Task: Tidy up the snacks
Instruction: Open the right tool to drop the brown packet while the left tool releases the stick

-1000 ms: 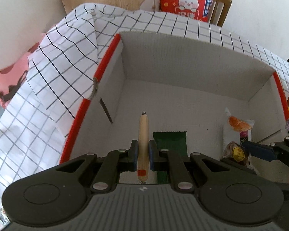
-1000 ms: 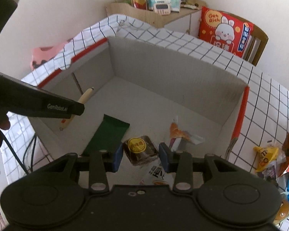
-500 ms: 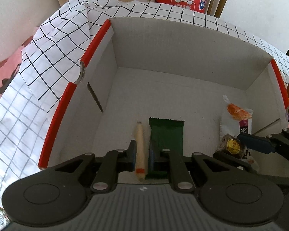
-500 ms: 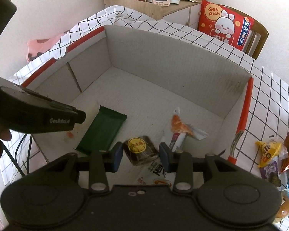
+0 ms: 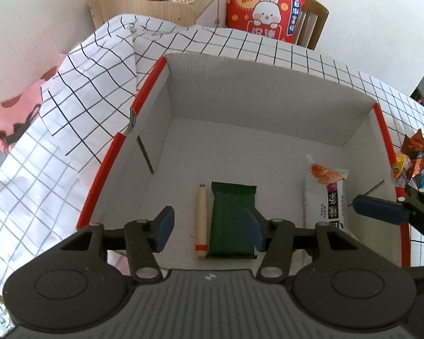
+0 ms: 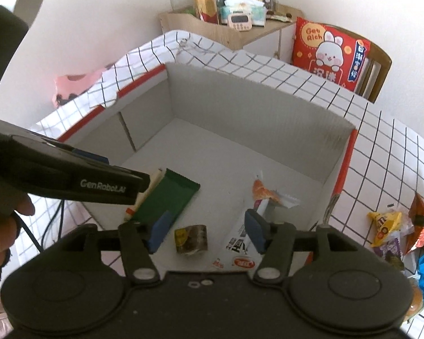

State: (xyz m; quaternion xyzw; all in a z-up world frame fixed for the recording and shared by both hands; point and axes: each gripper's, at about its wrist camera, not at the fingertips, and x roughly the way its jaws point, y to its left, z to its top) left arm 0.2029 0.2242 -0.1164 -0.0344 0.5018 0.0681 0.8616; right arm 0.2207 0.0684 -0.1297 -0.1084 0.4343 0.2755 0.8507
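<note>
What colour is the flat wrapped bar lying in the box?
Dark green bar; clearest in the left wrist view.

Black hand-held gripper (image 6: 203, 233), blue pads (image 6: 158, 230), white lettering, possibly dark sleeve (image 6: 2, 36).

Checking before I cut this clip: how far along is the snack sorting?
Done: four snacks lie in the box: the sausage stick, green bar, white packet and brown cake. In hand: nothing; the left gripper and right gripper are both opening, their fingers clear of the stick and cake just below. Left: the loose wrappers on the tablecloth right of the box.
</note>
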